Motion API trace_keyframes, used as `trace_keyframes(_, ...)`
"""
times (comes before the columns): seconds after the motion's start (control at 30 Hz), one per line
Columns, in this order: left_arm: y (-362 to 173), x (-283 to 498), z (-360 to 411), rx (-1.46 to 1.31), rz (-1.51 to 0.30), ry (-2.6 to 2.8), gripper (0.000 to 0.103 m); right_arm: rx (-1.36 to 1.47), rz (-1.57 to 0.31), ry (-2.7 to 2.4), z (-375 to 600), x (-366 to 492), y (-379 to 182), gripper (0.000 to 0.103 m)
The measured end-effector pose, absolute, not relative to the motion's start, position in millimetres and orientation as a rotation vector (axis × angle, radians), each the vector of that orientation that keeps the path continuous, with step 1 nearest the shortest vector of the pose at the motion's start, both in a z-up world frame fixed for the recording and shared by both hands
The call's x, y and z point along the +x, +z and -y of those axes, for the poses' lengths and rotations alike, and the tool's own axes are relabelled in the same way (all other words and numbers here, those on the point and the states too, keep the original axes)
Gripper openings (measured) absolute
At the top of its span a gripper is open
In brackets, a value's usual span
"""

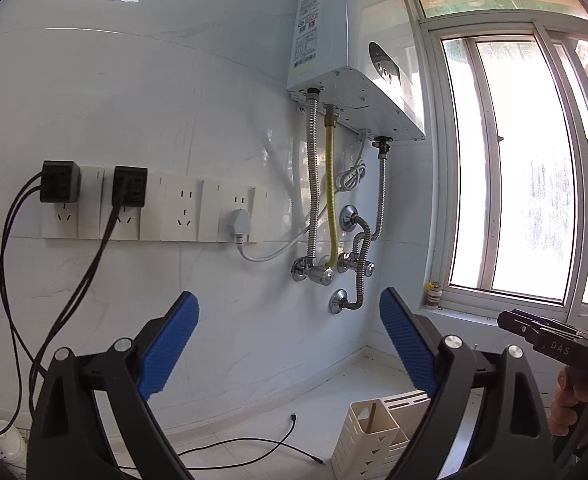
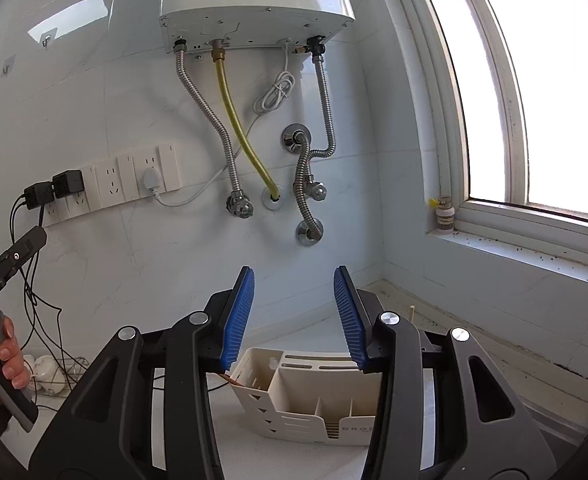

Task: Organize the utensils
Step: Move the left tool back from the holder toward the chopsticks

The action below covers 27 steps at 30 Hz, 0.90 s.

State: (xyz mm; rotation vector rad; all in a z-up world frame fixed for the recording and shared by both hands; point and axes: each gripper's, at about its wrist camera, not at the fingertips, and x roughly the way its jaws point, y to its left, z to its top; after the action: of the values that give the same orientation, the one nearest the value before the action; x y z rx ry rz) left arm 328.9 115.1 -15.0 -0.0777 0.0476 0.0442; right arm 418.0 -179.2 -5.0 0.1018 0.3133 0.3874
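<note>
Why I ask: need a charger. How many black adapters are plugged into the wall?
2: one black adapter leftmost on the socket strip, second black adapter next rightwards. None seems hidden.

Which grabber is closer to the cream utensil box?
Right. The right hand-held gripper hangs just above the utensil holder; the left hand-held gripper is off to its left.
</note>
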Motion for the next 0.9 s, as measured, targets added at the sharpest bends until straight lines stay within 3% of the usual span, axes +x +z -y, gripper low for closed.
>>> trace_keyframes(0.3,-10.8,271.3,-152.2,-0.066,-0.066,0.164,0.096,0.099,-0.336,0.495,132.9,391.9,-8.0,0.051)
trace_keyframes(0.37,-9.8,259.4,-159.8,-0.065,-0.084,0.180,0.097,0.106,-0.345,0.518,124.0,387.3,-10.9,0.058)
trace_keyframes(0.5,-11.3,237.5,-175.3,-0.069,-0.123,0.211,0.098,0.108,-0.369,0.556,107.3,378.0,-18.7,0.059)
trace_keyframes(0.9,-44.1,181.3,-213.7,-0.121,-0.295,0.300,0.098,0.145,-0.446,0.655,76.1,357.9,-42.7,0.075)
